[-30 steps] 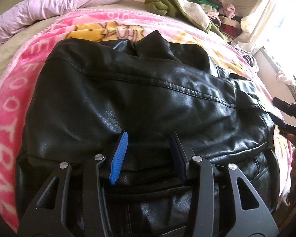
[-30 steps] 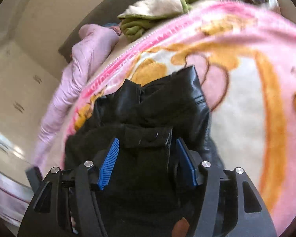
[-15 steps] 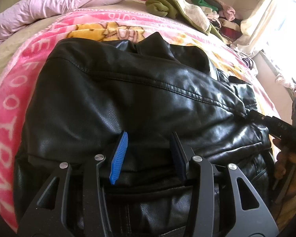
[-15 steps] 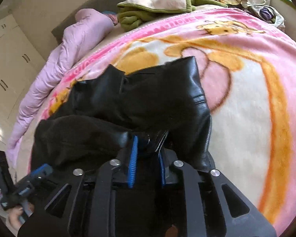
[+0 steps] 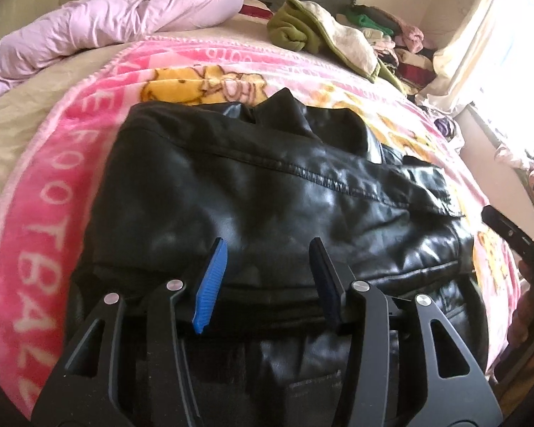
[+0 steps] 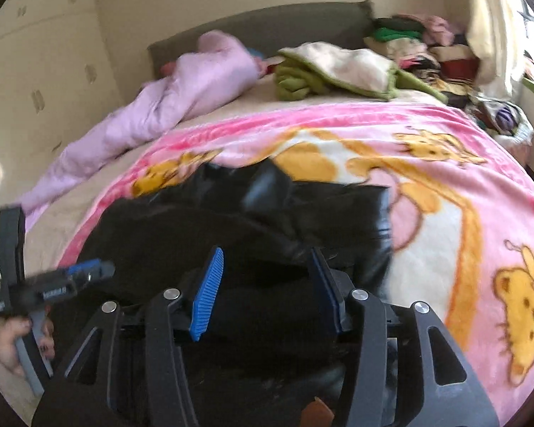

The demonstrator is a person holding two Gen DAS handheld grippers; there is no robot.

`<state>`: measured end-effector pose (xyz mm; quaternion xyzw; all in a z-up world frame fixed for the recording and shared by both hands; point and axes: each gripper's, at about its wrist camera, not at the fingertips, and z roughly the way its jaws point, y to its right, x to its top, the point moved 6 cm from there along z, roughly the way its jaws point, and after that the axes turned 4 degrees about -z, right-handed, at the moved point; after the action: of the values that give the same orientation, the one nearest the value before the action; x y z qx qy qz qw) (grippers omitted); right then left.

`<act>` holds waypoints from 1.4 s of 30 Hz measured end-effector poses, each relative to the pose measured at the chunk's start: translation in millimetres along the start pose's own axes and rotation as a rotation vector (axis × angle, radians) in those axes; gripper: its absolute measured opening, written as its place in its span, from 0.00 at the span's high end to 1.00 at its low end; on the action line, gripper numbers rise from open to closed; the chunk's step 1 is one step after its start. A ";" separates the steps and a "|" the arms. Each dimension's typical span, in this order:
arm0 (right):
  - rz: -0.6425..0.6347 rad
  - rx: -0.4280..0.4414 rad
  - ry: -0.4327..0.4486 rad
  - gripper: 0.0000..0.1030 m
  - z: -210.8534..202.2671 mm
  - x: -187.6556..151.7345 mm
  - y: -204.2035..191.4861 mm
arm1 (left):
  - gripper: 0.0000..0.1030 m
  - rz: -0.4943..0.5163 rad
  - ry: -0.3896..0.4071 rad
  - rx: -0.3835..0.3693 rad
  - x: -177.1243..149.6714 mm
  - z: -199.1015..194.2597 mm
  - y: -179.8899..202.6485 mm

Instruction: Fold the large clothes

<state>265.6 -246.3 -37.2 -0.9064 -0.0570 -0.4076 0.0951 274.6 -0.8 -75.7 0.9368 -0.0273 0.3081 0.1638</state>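
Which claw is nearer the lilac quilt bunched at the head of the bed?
Left. The left claw sits over the black jacket's side below the lilac quilt; the right claw, jaws opening, is over its opposite side.

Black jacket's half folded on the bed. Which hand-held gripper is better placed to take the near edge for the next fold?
Left, probably. The left hand-held gripper sits low over the black jacket, its near folded edge between the opening pads. The right hand-held gripper, also opening, appears clear of the fabric.
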 end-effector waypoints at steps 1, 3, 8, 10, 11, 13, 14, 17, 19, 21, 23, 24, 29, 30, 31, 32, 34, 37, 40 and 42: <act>-0.013 0.009 -0.011 0.53 3.4 -2.1 -6.4 | 0.61 0.009 -0.008 0.009 -2.6 -1.3 0.4; -0.049 0.029 -0.045 0.50 12.1 -6.7 -19.1 | 0.61 0.019 -0.021 0.023 -7.9 -1.6 0.1; -0.148 -0.017 -0.235 0.43 48.5 -40.7 -36.8 | 0.61 0.017 -0.049 0.027 -18.1 11.2 -7.5; -0.161 -0.026 -0.280 0.43 60.7 -53.8 -35.4 | 0.62 0.022 -0.055 0.025 -20.4 16.4 -8.3; -0.166 -0.031 -0.276 0.43 62.1 -56.2 -35.2 | 0.62 0.023 -0.052 0.026 -20.9 16.6 -8.0; -0.177 -0.038 -0.257 0.43 57.4 -54.5 -38.3 | 0.61 0.024 -0.044 0.025 -19.8 13.1 -6.7; -0.167 -0.034 -0.247 0.43 53.9 -52.3 -38.2 | 0.59 0.023 -0.042 0.020 -19.2 11.2 -6.1; -0.141 -0.011 -0.189 0.40 39.1 -43.9 -38.1 | 0.50 0.015 -0.046 -0.004 -18.4 4.9 -3.3; -0.121 0.001 -0.156 0.31 29.4 -38.2 -39.1 | 0.45 0.031 -0.039 0.006 -18.7 0.4 0.8; -0.102 0.013 -0.133 0.20 18.9 -36.6 -38.8 | 0.34 0.031 -0.034 0.011 -18.9 -3.8 2.7; -0.090 0.019 -0.126 0.14 11.8 -36.2 -37.7 | 0.29 0.024 -0.026 0.011 -18.6 -8.0 3.8; -0.087 0.011 -0.121 0.10 8.1 -36.1 -36.2 | 0.23 0.020 -0.022 0.015 -17.7 -10.0 3.7; -0.061 -0.010 -0.104 0.07 -1.2 -37.2 -29.7 | 0.09 0.004 -0.021 0.029 -17.7 -17.9 2.9; -0.053 -0.008 -0.099 0.07 -3.1 -36.8 -28.4 | 0.09 0.008 -0.016 0.036 -17.6 -20.6 3.2; -0.044 -0.005 -0.093 0.06 -5.8 -36.1 -27.5 | 0.09 0.008 -0.010 0.044 -17.3 -22.8 3.0; -0.038 -0.003 -0.087 0.06 -8.2 -35.6 -27.1 | 0.09 0.009 -0.006 0.052 -16.8 -24.9 2.8; -0.034 -0.002 -0.078 0.06 -13.4 -33.6 -26.2 | 0.09 0.009 -0.003 0.055 -16.8 -29.0 3.5; -0.038 -0.007 -0.065 0.06 -20.2 -31.1 -27.6 | 0.09 0.006 0.001 0.056 -17.1 -34.7 4.3; -0.042 -0.004 -0.055 0.06 -27.4 -29.6 -28.4 | 0.09 0.001 0.010 0.053 -17.1 -41.5 5.8; -0.043 -0.007 -0.047 0.05 -31.2 -28.4 -28.9 | 0.09 -0.004 0.018 0.048 -17.1 -46.4 7.2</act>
<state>218.8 -225.7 -34.6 -0.9147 -0.0774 -0.3883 0.0816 233.2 6.6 -48.5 0.9377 -0.0164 0.3165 0.1421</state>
